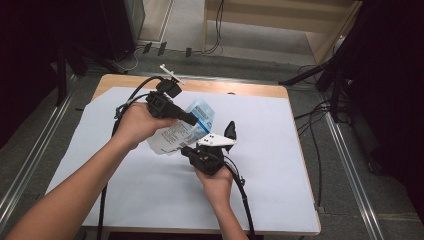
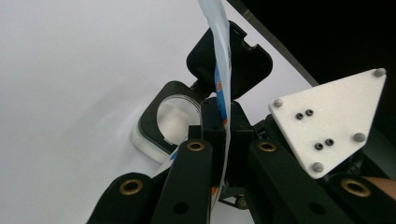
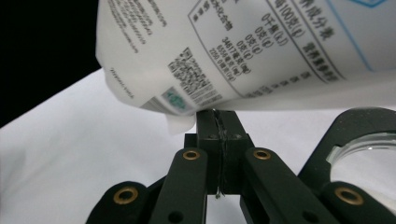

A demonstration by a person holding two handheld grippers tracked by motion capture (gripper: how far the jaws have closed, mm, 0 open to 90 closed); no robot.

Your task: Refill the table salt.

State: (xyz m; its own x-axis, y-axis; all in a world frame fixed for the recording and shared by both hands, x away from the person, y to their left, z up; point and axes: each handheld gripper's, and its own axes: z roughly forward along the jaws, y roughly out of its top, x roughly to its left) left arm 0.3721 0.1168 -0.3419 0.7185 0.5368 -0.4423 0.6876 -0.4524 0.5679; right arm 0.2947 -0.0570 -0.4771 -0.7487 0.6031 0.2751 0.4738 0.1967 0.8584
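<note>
We hold the flat white-and-blue printed plastic pouch (image 1: 187, 129) above the table, both the left gripper (image 1: 191, 120) and right gripper (image 1: 231, 131) clamped on its edges; opening it seems not done yet.

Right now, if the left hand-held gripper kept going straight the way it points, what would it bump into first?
Probably the right hand-held gripper: it sits just beyond the left hand-held gripper, which is shut on the printed packet. Depth is hard to judge.

Packets: one, a white and blue printed packet (image 1: 186, 129).
Grippers: two, the left gripper (image 1: 192, 120) and the right gripper (image 1: 200, 149).
Hands: two, the left hand (image 1: 136, 124) and the right hand (image 1: 216, 181).
Counters: one counter (image 1: 270, 165), under one white sheet (image 1: 150, 185).
</note>
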